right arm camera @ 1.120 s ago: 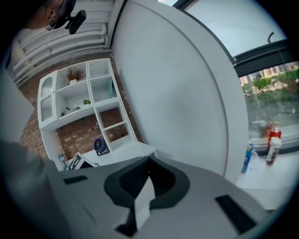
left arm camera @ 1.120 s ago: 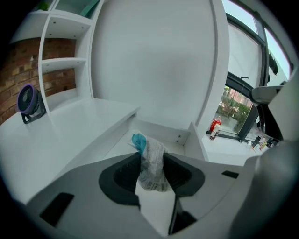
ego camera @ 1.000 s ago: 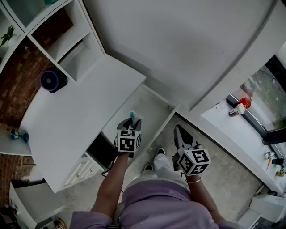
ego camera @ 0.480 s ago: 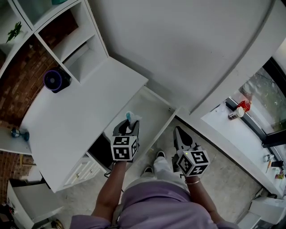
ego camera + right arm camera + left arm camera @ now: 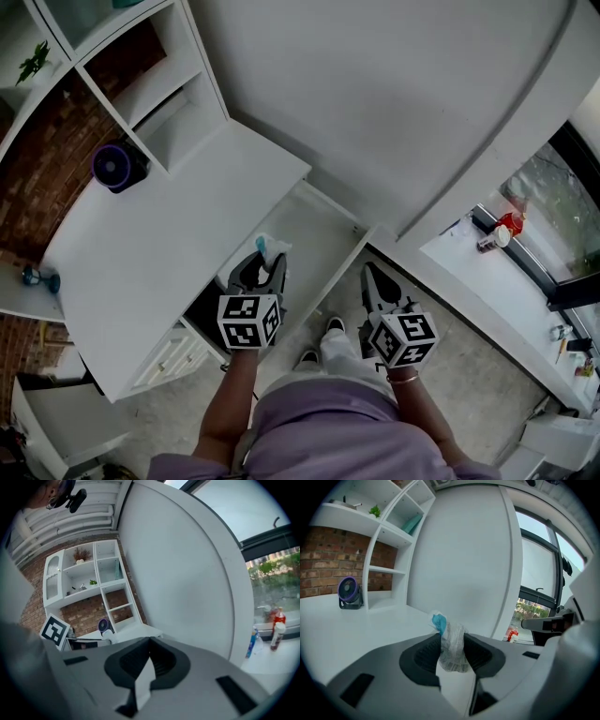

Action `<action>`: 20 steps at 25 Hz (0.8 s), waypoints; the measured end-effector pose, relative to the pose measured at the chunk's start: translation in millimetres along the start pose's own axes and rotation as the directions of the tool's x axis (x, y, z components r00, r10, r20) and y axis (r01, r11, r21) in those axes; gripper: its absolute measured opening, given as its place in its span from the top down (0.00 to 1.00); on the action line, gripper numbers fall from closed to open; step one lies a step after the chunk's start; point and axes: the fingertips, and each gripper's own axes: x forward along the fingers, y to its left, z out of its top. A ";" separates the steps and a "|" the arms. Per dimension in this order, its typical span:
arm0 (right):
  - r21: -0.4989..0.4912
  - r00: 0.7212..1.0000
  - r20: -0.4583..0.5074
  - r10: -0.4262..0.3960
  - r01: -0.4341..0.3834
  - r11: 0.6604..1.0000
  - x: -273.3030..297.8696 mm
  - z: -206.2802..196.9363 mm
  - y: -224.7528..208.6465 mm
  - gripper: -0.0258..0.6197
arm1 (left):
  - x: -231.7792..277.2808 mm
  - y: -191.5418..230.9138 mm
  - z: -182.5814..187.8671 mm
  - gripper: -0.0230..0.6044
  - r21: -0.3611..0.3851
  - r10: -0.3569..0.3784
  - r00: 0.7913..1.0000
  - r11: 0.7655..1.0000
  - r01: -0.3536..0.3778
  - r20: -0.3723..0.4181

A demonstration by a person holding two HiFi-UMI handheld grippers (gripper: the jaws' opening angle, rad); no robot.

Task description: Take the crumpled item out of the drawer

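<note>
The crumpled item (image 5: 451,645), a clear wrapper with a blue bit at its top, is pinched between the dark pads of my left gripper (image 5: 452,643). In the head view this gripper (image 5: 263,269) hovers over the near end of the open white drawer (image 5: 323,239), with the wrapper (image 5: 271,247) sticking out past its tips, clear of the drawer floor. My right gripper (image 5: 374,283) stays to the right, outside the drawer's side wall. Its jaws meet at the tips (image 5: 150,640) with nothing between them.
A white desk (image 5: 159,248) lies left of the drawer, with a purple fan (image 5: 116,166) at its back. White shelves (image 5: 155,103) stand behind. A sill with bottles (image 5: 497,228) is on the right. The person's shoes (image 5: 323,339) are below the drawer.
My left gripper has lifted up out of the drawer with the crumpled item still in it, coming nearer the head camera. The right gripper has kept still.
</note>
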 end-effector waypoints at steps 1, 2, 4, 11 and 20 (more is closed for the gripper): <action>-0.004 1.000 -0.002 0.002 -0.002 1.000 0.3 0.1 1.1 0.96 | -2.4 0.0 2.2 0.72 -0.001 -0.001 1.000 1.000 0.001 0.009; -0.007 1.000 -0.003 0.005 -0.005 1.000 0.6 0.3 2.5 0.96 | -4.8 0.1 3.9 0.72 -0.002 -0.002 1.000 1.000 0.002 0.016; -0.014 1.000 -0.004 0.011 -0.011 1.000 2.1 1.1 6.0 0.96 | -9.5 1.1 6.3 0.72 0.001 -0.002 1.000 1.000 0.002 0.026; -0.046 0.999 -0.001 0.038 -0.038 0.998 2.0 5.5 16.2 0.96 | -25.3 3.6 10.0 0.72 0.023 0.016 0.999 1.000 -0.017 0.050; -0.082 0.998 0.001 0.061 -0.061 0.995 -4.1 7.7 23.5 0.96 | -32.1 1.7 15.4 0.72 0.030 0.016 0.997 0.999 -0.018 0.076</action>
